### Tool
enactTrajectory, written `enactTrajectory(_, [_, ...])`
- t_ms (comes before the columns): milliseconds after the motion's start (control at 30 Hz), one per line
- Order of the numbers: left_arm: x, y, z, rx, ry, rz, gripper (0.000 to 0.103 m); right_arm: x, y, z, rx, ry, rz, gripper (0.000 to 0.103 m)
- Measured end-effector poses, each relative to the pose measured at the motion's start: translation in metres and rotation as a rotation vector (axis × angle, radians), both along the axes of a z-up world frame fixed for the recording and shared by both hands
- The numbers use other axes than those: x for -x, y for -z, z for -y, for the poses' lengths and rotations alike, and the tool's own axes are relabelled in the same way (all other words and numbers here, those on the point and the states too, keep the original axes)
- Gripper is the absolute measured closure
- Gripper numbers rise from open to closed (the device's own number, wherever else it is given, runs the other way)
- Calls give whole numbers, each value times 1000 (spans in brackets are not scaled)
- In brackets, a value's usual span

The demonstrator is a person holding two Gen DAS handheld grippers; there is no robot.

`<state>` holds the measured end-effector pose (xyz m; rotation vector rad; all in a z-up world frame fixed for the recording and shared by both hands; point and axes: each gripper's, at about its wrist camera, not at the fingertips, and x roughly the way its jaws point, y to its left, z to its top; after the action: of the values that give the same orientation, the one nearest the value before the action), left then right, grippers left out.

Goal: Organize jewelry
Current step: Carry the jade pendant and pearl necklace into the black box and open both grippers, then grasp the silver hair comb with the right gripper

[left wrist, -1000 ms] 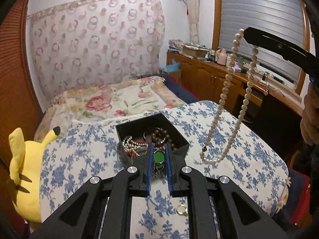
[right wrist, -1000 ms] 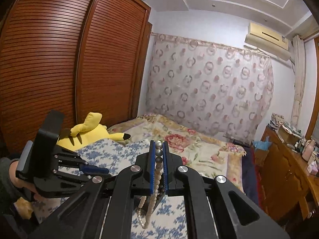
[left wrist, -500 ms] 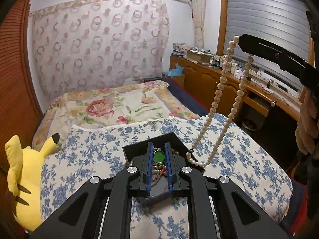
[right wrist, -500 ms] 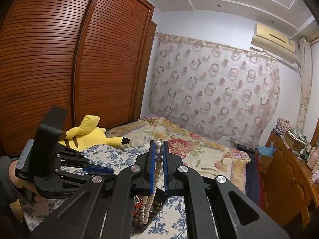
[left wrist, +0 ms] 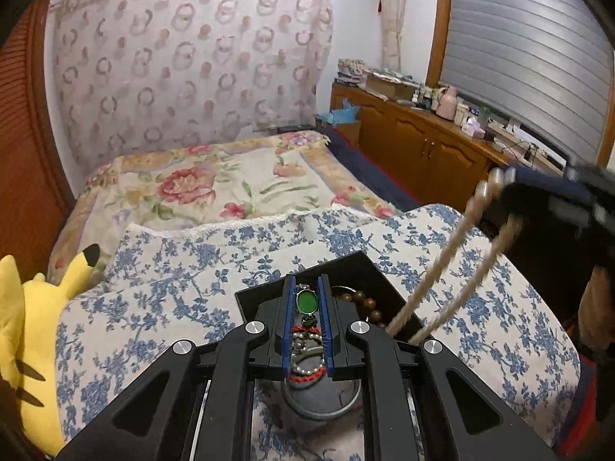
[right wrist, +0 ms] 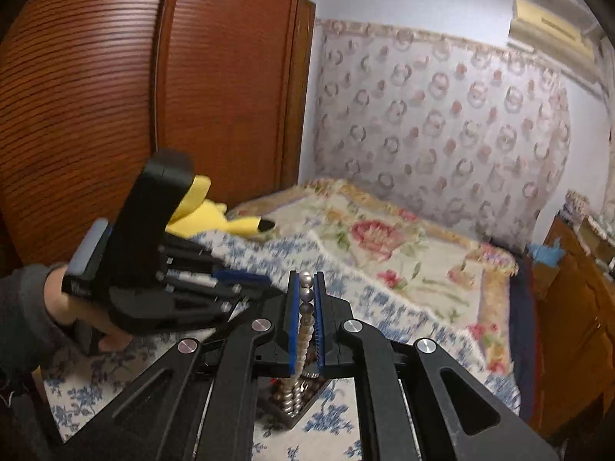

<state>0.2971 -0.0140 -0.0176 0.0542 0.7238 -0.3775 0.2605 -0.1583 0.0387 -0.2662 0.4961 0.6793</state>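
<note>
Pearl necklace (left wrist: 442, 269) clamped in right tongs (right wrist: 306, 292), hanging into black box (left wrist: 346, 269) on the bed, green pendant (left wrist: 305, 302) clamped in left tongs (left wrist: 305, 307) above same box holding bracelets already; both pieces not yet released.

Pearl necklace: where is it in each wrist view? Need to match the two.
Left wrist: pearl necklace at right, two blurred strands slanting from the right claw down into the black box.
Right wrist: pearl necklace at bottom centre, pinched between the right claw's blue pads, hanging below.
Shared landmark: yellow plush toy, left edge there; left of centre here.
</note>
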Motion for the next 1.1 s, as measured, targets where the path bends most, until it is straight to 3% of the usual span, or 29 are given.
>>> enactTrajectory(300, [-27,14,3,-2,2,-38,92,-25,49,-3,-13,14,-156,95])
enactTrajectory(600, [-37,19,0,5,-6,-42,92,-33,67,-5,-36,0,-220,94])
enactTrajectory(667, [-37,19,-1,4,-9,-45,86,-34,68,-4,-34,2,-223,94])
enactTrajectory(700, [-37,19,-2,4,-13,-40,75,-33,68,-5,-32,4,-222,91])
enactTrajectory(733, [-36,19,-3,2,-17,-34,69,-34,68,-3,-35,6,-223,82])
enactTrajectory(800, [-31,19,-5,-9,-27,-23,66,-33,66,-1,-52,10,-222,73])
enactTrajectory(1000, [-6,23,-12,-21,-67,-5,29,-26,61,7,-69,34,-214,73])
enactTrajectory(1100, [10,24,-13,-26,-82,3,20,-14,61,15,-77,58,-210,73])
